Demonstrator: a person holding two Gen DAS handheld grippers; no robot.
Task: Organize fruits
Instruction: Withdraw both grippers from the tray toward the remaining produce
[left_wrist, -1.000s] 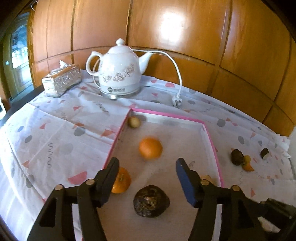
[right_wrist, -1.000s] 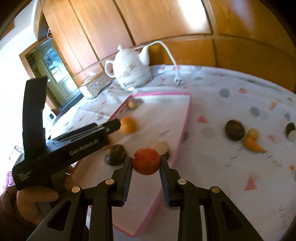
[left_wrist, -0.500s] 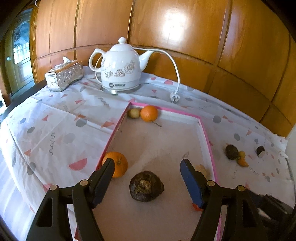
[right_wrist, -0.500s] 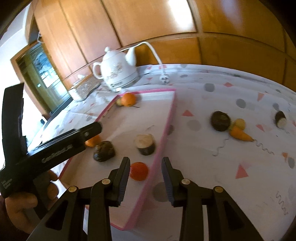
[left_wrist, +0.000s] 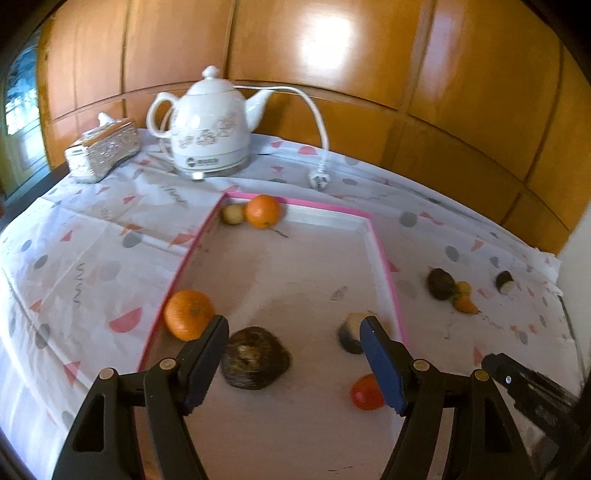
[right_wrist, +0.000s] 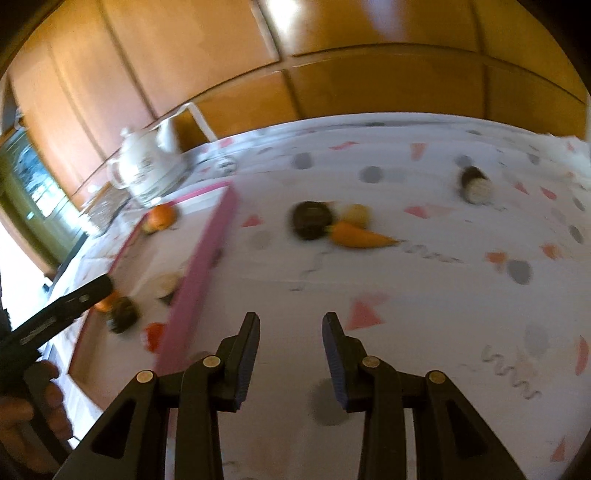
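A pink-rimmed tray (left_wrist: 384, 258) holds a red tomato (left_wrist: 365, 392), a dark round fruit (left_wrist: 255, 358), a cut dark fruit (left_wrist: 351, 330), two oranges (left_wrist: 188, 314) (left_wrist: 263, 211) and a small yellowish fruit (left_wrist: 232, 214). My left gripper (left_wrist: 295, 358) is open and empty above the tray's near end. My right gripper (right_wrist: 290, 354) is open and empty over the tablecloth, right of the tray (right_wrist: 207, 258). On the cloth lie a dark fruit (right_wrist: 310, 219), a carrot (right_wrist: 358, 236), a yellow fruit (right_wrist: 356, 214) and a cut dark piece (right_wrist: 476, 184).
A white kettle (left_wrist: 210, 129) with its cord and plug (left_wrist: 319, 181) stands behind the tray. A silver tissue box (left_wrist: 103, 149) sits at the back left. Wooden wall panels close the far side. The right wrist view is motion-blurred.
My right gripper opened and let the tomato drop into the tray, then swung right over the cloth. An orange rolled to the tray's far corner. My left gripper drew back slightly.
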